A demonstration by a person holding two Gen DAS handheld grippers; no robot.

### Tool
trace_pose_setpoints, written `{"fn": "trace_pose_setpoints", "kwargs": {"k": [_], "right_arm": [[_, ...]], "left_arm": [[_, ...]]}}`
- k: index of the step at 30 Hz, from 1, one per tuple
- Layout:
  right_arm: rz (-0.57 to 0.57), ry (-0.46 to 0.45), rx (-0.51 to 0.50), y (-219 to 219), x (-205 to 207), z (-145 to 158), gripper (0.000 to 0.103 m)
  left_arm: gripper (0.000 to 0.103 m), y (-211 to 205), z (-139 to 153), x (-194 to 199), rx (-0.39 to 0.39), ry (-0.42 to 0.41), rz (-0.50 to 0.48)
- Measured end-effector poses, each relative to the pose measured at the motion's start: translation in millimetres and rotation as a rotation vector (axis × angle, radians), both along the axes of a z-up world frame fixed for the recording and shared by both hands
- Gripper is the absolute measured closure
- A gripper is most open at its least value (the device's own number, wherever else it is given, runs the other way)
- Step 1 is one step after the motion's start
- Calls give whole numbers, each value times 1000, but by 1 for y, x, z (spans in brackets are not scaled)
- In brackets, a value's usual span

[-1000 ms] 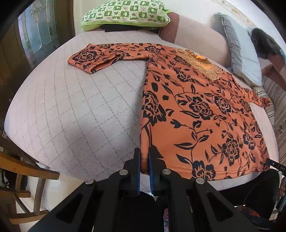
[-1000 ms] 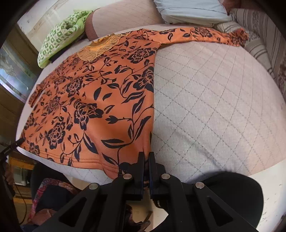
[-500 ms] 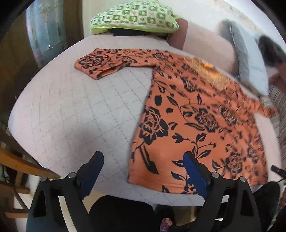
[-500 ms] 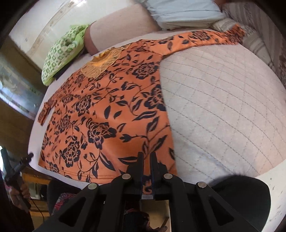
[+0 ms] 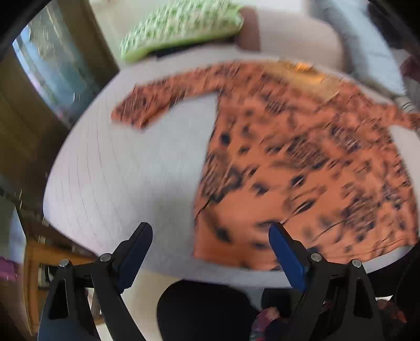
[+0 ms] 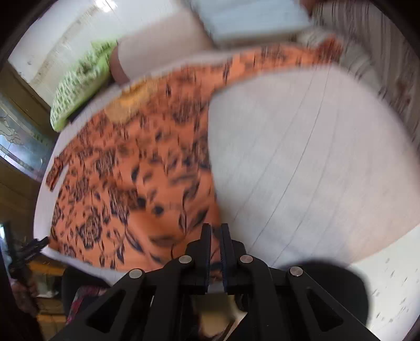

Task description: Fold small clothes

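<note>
An orange dress with a black flower print lies spread flat on the pale quilted bed, sleeves out to both sides. My left gripper is open and empty, raised above the dress's lower left hem corner. In the right wrist view the same dress fills the left half. My right gripper is shut on the dress's lower right hem corner at the bed's near edge. Both views are blurred by motion.
A green and white patterned pillow and a pale blue pillow lie at the head of the bed. A window and a wooden chair stand to the left. Bare quilt extends right of the dress.
My left gripper let go of the left hem corner, opened wide and lifted away. My right gripper stays shut on the right hem corner and has risen, pulling the fabric slightly.
</note>
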State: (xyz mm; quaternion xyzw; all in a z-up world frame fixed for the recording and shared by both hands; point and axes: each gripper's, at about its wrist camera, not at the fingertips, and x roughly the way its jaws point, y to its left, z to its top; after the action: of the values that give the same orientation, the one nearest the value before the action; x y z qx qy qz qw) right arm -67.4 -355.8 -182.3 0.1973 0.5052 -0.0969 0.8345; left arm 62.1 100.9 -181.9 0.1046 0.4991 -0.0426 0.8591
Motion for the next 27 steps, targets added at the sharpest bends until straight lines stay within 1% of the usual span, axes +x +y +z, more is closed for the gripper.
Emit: {"fn": "trace_pose_setpoints", "kwargs": {"k": [1, 3, 6, 8, 11, 12, 13, 14, 16, 17, 20, 23, 24, 27], "right_arm": [[5, -26, -66, 3, 0, 13, 93], [21, -66, -150, 11, 3, 31, 93], [42, -131, -228, 28, 9, 52, 93], [56, -166, -260, 38, 12, 63, 91], [72, -197, -336, 54, 21, 76, 76], [79, -206, -358, 59, 25, 81, 60], [77, -213, -370, 63, 27, 83, 33], [69, -236, -380, 65, 28, 88, 28], [56, -285, -413, 70, 30, 98, 28], [59, -293, -434, 74, 33, 102, 28], [69, -285, -502, 81, 48, 111, 28], [76, -278, -543, 87, 61, 121, 28], [73, -282, -551, 89, 66, 127, 28], [65, -313, -535, 88, 78, 142, 28]], "left_arm": [[13, -9, 11, -3, -9, -24, -20], [12, -33, 29, -8, -19, -60, -64], [12, -79, 50, -14, -27, -102, -152], [12, -101, 55, -17, -29, -118, -196], [12, -127, 59, -22, -38, -129, -264], [12, -134, 58, -20, -40, -127, -279], [12, -141, 58, -21, -44, -122, -297], [12, -147, 58, -20, -48, -118, -306], [12, -157, 59, -21, -64, -110, -321], [12, -160, 60, -19, -70, -109, -322], [12, -167, 67, -10, -93, -124, -321], [12, -171, 77, 0, -109, -150, -304], [12, -171, 81, 4, -118, -158, -299], [12, -168, 88, 13, -133, -176, -284]]}}
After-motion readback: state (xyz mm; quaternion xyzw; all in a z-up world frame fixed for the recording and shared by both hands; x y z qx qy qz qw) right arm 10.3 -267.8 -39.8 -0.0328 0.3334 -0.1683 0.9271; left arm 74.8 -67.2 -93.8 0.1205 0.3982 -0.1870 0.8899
